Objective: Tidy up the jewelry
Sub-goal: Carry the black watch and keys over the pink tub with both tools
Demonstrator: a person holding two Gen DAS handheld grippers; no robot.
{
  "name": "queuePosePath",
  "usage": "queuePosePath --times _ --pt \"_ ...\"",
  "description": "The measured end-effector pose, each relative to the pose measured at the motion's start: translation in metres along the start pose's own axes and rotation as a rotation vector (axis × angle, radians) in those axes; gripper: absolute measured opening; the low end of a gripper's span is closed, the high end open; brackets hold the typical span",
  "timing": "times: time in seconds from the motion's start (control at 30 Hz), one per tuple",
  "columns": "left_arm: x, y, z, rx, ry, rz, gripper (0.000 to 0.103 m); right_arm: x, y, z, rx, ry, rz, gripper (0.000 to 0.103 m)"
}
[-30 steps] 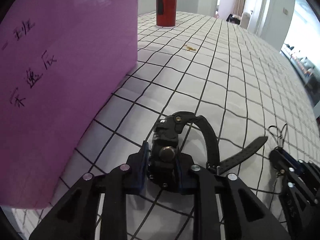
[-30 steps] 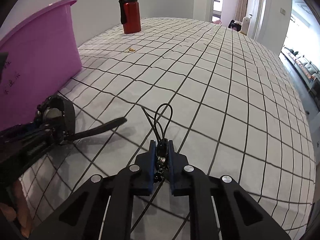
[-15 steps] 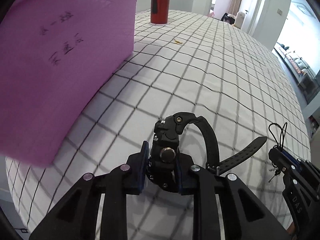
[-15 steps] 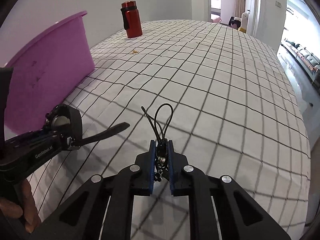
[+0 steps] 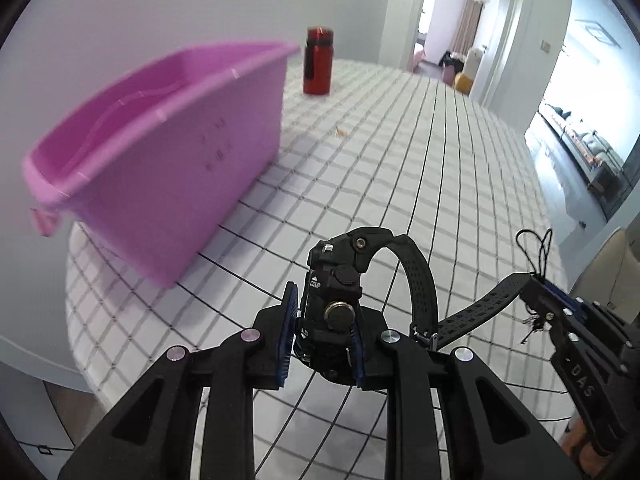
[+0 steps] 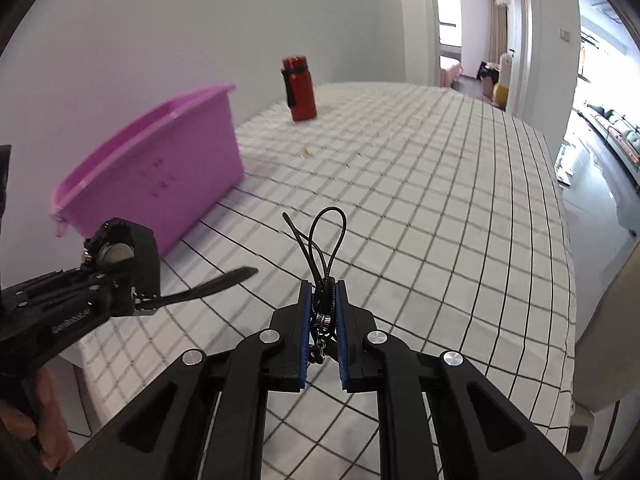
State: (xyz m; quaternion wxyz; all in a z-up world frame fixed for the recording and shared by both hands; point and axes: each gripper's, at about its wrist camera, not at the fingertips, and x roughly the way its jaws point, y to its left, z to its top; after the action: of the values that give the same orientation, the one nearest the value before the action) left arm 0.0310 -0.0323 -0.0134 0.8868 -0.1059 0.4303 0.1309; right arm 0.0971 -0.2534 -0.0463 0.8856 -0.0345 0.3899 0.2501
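My left gripper (image 5: 322, 320) is shut on a black wristwatch (image 5: 340, 280) and holds it in the air above the table, its strap (image 5: 480, 304) trailing right. It also shows in the right wrist view (image 6: 120, 264). My right gripper (image 6: 323, 304) is shut on a black cord necklace (image 6: 324, 248) with small charms hanging below; it also shows in the left wrist view (image 5: 540, 272). A pink plastic bin (image 5: 160, 168) stands open on the table, ahead and left of both grippers; it also shows in the right wrist view (image 6: 160, 168).
A red bottle (image 5: 318, 66) stands at the far side of the checked tablecloth (image 5: 400, 168). A small gold piece (image 5: 341, 132) lies on the cloth near the bin's far corner. The table's near edge is below both grippers.
Both grippers have risen well above the table with their loads still held. The pink bin's open top has come into view and now lies lower and further away.
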Motion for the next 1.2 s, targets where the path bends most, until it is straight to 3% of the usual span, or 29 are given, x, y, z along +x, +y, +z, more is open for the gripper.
queuePosePath --times 0.33,0.6,0.93,1.2 --pt "-0.084 0.043 0.039 -0.046 -0.147 0.033 0.023 -0.046 0.045 0.055 -0.075 -0.13 0.097 0.011" --pt "-0.093 0.104 0.08 -0.038 -0.209 0.05 0.023 -0.036 0.11 0.103 -0.069 -0.207 0.15 0.011" --pt "-0.032 0.219 0.155 0.056 -0.147 0.006 0.023 0.043 0.215 0.158 0.016 -0.178 0.113 0.011" --pt "0.026 0.253 0.197 0.106 -0.056 -0.041 0.023 0.098 0.26 0.201 0.079 -0.117 0.073 0.011"
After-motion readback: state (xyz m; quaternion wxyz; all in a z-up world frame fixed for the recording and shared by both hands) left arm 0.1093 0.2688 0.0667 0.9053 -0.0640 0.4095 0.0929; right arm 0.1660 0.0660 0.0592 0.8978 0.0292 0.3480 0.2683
